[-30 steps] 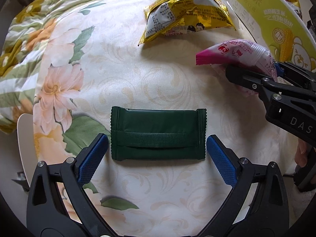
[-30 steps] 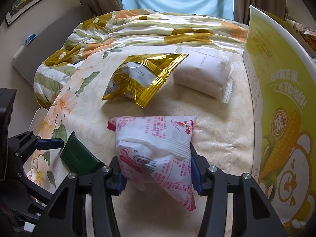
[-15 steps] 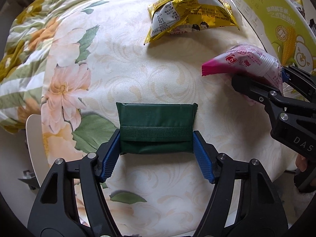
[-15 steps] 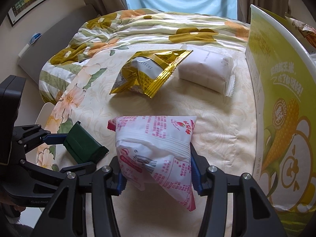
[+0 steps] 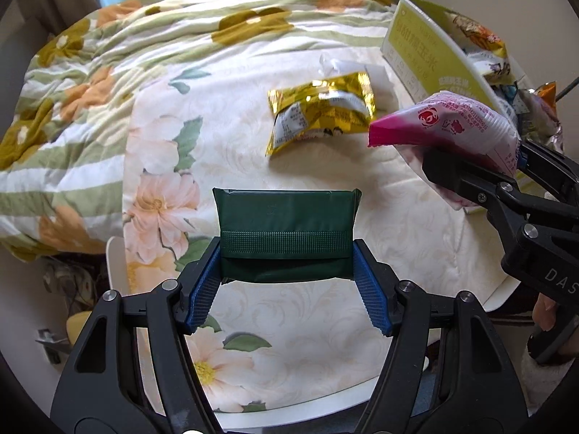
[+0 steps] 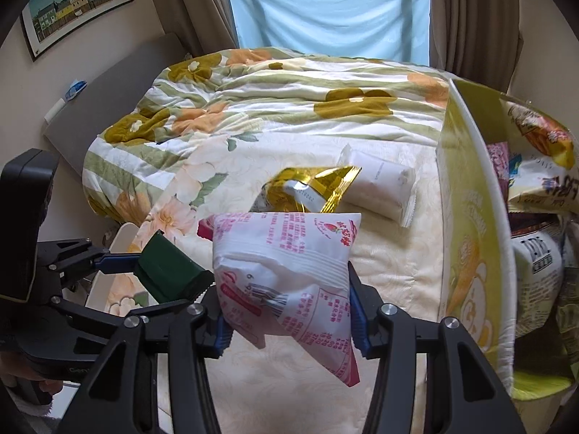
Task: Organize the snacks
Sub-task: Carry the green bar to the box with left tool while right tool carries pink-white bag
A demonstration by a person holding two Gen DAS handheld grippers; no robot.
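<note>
A white wrapped snack (image 6: 380, 184) lay half hidden behind a gold foil packet (image 5: 322, 114) on the floral cloth (image 5: 325, 325), and the bags crammed in the yellow box (image 6: 474, 238) at the right were cut off by the frame edge. The left gripper (image 5: 287, 282) clamped a plain dark green packet (image 5: 286, 231), crimped across its middle, above the cloth. The right gripper (image 6: 286, 314) pinched a puffy white-and-pink packet (image 6: 286, 275) with small red print, beside the box.
</note>
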